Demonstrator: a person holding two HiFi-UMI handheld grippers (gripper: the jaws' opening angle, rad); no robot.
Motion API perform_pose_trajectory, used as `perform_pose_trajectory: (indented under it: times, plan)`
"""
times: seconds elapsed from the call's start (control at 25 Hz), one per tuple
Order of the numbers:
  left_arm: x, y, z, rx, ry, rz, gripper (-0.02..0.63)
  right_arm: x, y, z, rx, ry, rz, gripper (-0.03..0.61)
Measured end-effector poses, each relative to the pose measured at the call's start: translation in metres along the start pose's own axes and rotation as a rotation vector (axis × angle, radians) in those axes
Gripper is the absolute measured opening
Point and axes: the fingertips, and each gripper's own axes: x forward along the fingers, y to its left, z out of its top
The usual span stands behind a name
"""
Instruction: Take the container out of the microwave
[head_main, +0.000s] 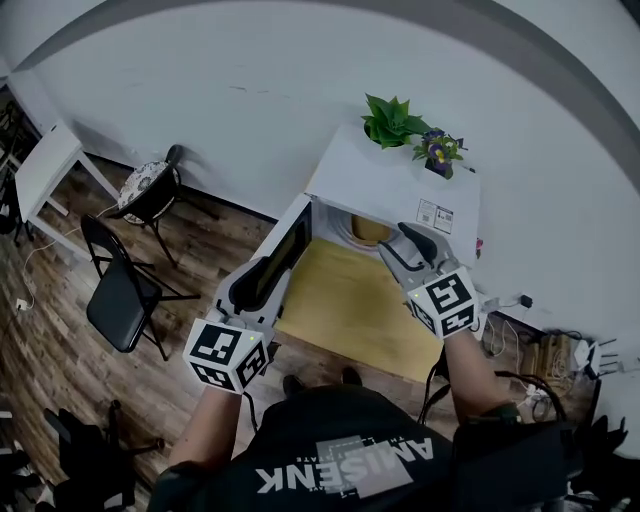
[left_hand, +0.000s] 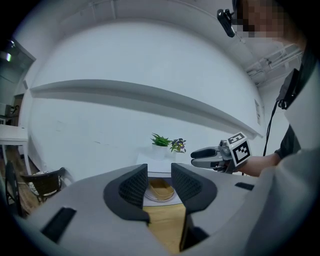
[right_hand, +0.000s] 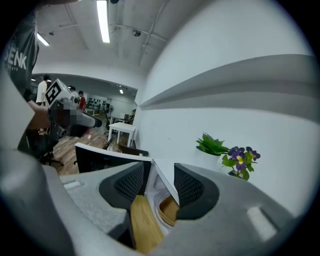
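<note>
The white microwave (head_main: 400, 185) stands at the back of a yellow table (head_main: 345, 310) with its door (head_main: 290, 245) swung open to the left. Inside it a shallow tan container (head_main: 368, 230) rests on a white plate (left_hand: 156, 198). My left gripper (head_main: 262, 272) is open beside the door, well short of the cavity; in the left gripper view the container (left_hand: 161, 189) shows in the gap of my left gripper (left_hand: 160, 180). My right gripper (head_main: 408, 238) is open at the cavity's mouth. Nothing lies between either pair of jaws. In the right gripper view my right gripper (right_hand: 159, 182) frames the container (right_hand: 169, 210).
A green plant (head_main: 392, 120) and a purple-flowered plant (head_main: 438, 150) stand on top of the microwave. A black folding chair (head_main: 125, 290), a stool (head_main: 150, 190) and a white table (head_main: 45, 170) are on the wooden floor to the left. Cables (head_main: 530, 345) lie at the right.
</note>
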Motion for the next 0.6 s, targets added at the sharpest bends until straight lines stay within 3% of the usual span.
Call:
perform_pose_trajectory:
  times: [0.4, 0.6]
  plan:
    - [-0.023, -0.002, -0.021, -0.083, -0.006, 0.174, 0.13, 0.056, 0.01, -0.076, -0.259, 0.156, 0.14, 0.175]
    - [-0.028, -0.011, -0.032, -0.1, -0.002, 0.231, 0.13, 0.075, 0.016, -0.112, -0.312, 0.212, 0.199, 0.175]
